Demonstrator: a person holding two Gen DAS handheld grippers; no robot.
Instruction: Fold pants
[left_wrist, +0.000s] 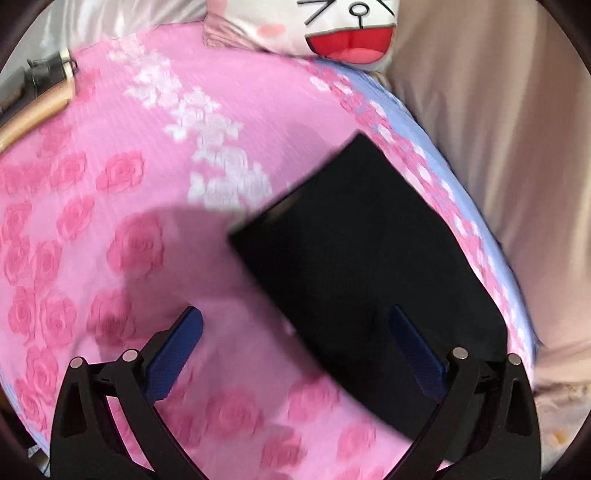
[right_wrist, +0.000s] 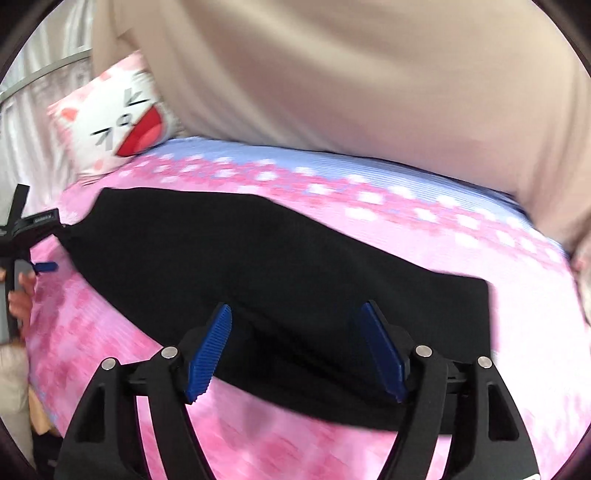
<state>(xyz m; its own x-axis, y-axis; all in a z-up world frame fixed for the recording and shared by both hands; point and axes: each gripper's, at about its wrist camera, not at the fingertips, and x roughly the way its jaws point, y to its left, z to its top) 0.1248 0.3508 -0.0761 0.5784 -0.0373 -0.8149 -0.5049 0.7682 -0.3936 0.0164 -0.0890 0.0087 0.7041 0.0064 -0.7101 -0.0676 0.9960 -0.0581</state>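
Black pants (left_wrist: 354, 266) lie flat on a pink rose-print bedsheet (left_wrist: 110, 206), folded into a long panel. My left gripper (left_wrist: 295, 317) is open above the pants' near end, with its right blue pad (left_wrist: 413, 350) over the cloth and its left one over the sheet. In the right wrist view the pants (right_wrist: 258, 266) stretch from far left to near right. My right gripper (right_wrist: 295, 314) is open just above their near edge, holding nothing. The left gripper (right_wrist: 40, 264) shows at the pants' far left end.
A cat-face pillow (left_wrist: 332, 33) lies at the head of the bed; it also shows in the right wrist view (right_wrist: 118, 125). A beige curtain (right_wrist: 351, 81) hangs along the bed's far side. A wooden bed-frame piece (left_wrist: 40, 99) sits at the left.
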